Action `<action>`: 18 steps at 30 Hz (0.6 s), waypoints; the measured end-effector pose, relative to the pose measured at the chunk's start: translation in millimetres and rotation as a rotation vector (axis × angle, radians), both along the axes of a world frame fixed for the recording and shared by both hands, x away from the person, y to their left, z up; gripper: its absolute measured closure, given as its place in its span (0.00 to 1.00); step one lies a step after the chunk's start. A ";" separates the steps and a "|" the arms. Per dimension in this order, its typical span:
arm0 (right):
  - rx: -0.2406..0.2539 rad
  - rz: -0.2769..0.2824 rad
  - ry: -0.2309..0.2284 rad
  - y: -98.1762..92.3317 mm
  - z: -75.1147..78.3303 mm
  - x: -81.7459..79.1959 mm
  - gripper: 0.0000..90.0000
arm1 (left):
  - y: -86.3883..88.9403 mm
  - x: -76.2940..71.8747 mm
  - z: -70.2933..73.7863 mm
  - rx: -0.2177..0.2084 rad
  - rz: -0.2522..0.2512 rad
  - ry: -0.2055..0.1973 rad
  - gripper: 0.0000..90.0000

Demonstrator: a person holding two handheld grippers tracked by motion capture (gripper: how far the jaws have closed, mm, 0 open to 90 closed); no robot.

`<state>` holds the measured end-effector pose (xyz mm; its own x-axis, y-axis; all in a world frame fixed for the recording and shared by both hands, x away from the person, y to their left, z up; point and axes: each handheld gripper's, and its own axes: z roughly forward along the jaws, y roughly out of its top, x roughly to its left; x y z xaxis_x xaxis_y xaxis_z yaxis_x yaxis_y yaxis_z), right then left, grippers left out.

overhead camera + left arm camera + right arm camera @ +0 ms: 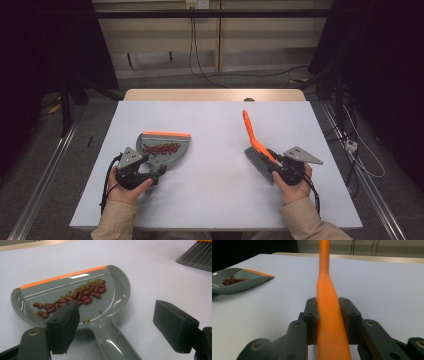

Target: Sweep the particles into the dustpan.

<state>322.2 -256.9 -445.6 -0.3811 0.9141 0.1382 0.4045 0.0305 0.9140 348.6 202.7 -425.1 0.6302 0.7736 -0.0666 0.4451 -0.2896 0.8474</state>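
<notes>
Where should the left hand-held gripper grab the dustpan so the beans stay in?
Take the dustpan by its handle, coming from the near side. The handle runs toward the left hand-held gripper, between its open jaws, clear of the beans. Keep the pan level; its orange lip is low.

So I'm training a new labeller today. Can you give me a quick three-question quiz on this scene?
1. True or false: the right gripper is shut on the brush.
2. What lies in the dustpan? A) coins B) red beans and small green ones C) nothing
3. Fill in: the left gripper's jaws stand ____ on either side of the dustpan's handle.

Key: 1 true; 2 B; 3 open.
</notes>
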 end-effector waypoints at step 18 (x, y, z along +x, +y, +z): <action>-0.091 -0.011 0.026 -21.5 -0.4 -12.8 0.70 | -1.5 -0.5 1.6 -0.005 0.001 -0.010 0.24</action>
<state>309.4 -278.5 -446.0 -0.3687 0.9274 0.0637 0.4287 0.1089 0.8969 348.1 201.2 -423.6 0.6302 0.7738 -0.0639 0.4367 -0.2852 0.8532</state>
